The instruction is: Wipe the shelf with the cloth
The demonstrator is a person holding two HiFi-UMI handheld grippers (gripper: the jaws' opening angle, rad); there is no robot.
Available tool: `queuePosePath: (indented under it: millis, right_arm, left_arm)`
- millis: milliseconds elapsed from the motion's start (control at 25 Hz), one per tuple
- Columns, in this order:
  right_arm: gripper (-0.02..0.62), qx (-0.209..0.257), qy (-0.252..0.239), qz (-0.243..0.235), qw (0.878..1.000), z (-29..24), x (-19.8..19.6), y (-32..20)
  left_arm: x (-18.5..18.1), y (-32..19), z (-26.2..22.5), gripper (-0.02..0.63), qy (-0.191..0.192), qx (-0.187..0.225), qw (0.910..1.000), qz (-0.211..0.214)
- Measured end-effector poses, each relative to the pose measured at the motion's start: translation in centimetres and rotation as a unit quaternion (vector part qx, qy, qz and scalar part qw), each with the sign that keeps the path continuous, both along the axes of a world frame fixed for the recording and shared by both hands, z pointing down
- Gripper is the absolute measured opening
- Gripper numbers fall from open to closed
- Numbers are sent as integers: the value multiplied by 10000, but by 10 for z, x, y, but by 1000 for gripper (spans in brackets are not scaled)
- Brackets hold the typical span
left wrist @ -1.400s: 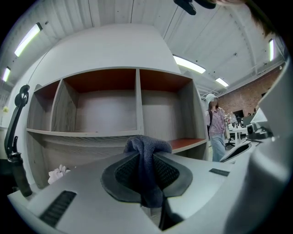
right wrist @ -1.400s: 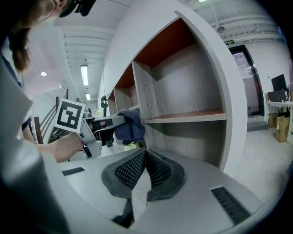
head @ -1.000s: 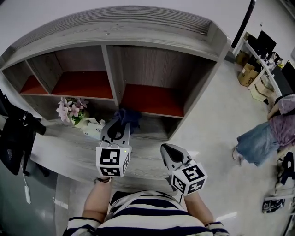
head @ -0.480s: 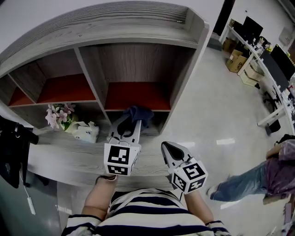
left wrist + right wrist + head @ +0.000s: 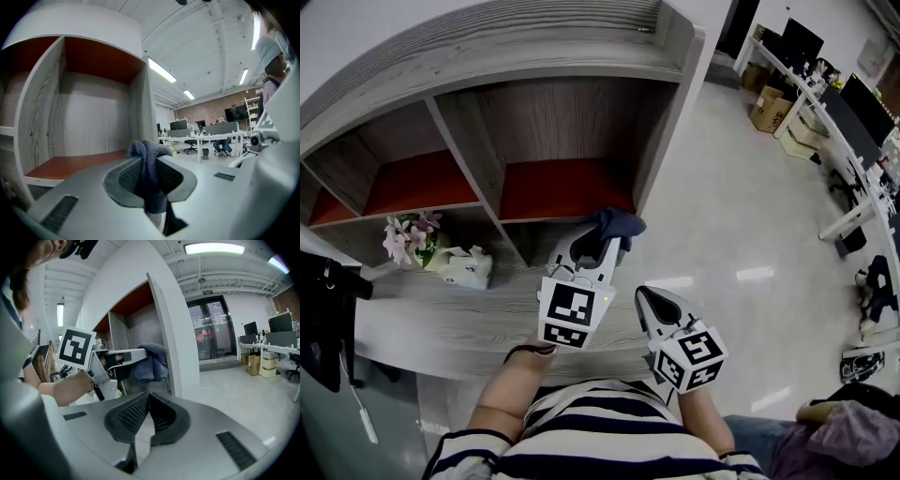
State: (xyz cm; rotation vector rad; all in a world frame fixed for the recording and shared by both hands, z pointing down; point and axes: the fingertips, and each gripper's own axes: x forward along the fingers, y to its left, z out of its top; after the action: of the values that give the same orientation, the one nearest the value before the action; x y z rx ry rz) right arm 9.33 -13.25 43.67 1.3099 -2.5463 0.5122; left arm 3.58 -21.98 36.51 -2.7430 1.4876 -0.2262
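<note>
A dark blue cloth (image 5: 614,226) is pinched in my left gripper (image 5: 602,234), which is raised in front of the shelf unit's right compartment with its red board (image 5: 562,187). In the left gripper view the cloth (image 5: 147,173) hangs between the shut jaws, with the red board (image 5: 70,166) ahead. My right gripper (image 5: 649,305) hangs lower, over the grey tabletop edge, shut and empty. The right gripper view shows the left gripper (image 5: 140,355) with the cloth (image 5: 152,364) beside the shelf's end wall (image 5: 176,348).
A grey wooden shelf unit (image 5: 487,56) with red boards stands on a grey table (image 5: 441,314). Pink flowers (image 5: 405,236) and a white tissue pack (image 5: 467,267) sit on the table at left. A black object (image 5: 321,314) hangs at far left. Desks (image 5: 844,112) stand on the open floor at right.
My left gripper has moved to the right and upward with the cloth, toward the shelf's right end. The view has swung right. The right gripper has hardly moved.
</note>
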Motion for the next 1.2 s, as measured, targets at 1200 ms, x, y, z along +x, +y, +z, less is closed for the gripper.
queuePosePath:
  millis: [1200]
  right_arm:
    - [26, 11, -75, -864, 9962, 2, -51, -6]
  left_arm:
    - [-94, 38, -18, 63, 11, 230, 9934, -1125]
